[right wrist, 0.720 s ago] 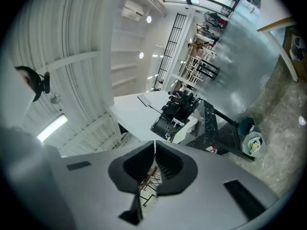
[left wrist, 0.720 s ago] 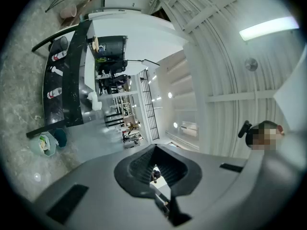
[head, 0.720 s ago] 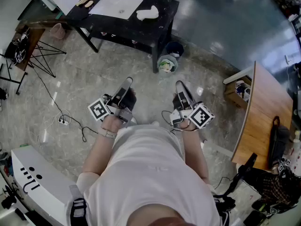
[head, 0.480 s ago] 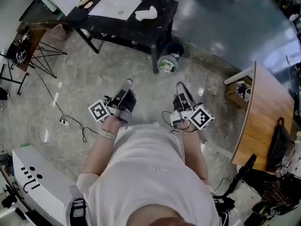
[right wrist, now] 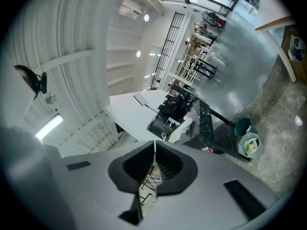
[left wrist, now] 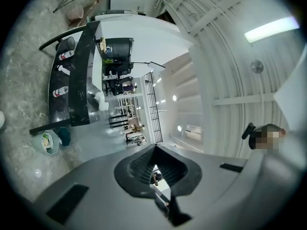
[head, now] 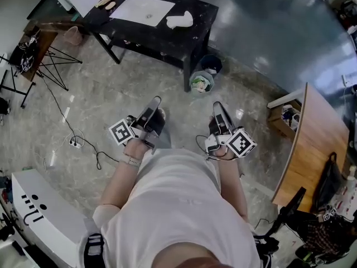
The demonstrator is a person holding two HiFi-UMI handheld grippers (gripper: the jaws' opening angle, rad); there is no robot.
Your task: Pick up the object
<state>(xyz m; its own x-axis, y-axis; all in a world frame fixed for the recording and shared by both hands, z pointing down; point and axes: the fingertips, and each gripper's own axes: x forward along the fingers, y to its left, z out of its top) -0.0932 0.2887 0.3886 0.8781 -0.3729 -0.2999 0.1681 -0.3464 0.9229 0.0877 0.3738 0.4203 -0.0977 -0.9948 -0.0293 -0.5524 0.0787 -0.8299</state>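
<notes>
- While both grippers are held close in front of the person's body, nothing of the task looks done: no object is touched or lifted.
- The left gripper (head: pixel 154 101) has its jaws closed together with nothing between them, and it tips slightly upward.
- The right gripper (head: pixel 217 107) is likewise closed and empty. It is held about level, near the left one.
- The likely object is a white lump (head: pixel 179 20) on the black table (head: pixel 192 38), well ahead of both grippers' tips and roughly between their lines. I cannot tell what it is.
- A white sheet (head: pixel 144 10) lies beside it, toward the left gripper's side.
- A bin (head: pixel 201 82) stands on the floor between the grippers and the table.
- By my judgement everything is left to do: walk up, open one pair of jaws, close them on the lump and raise it.
</notes>
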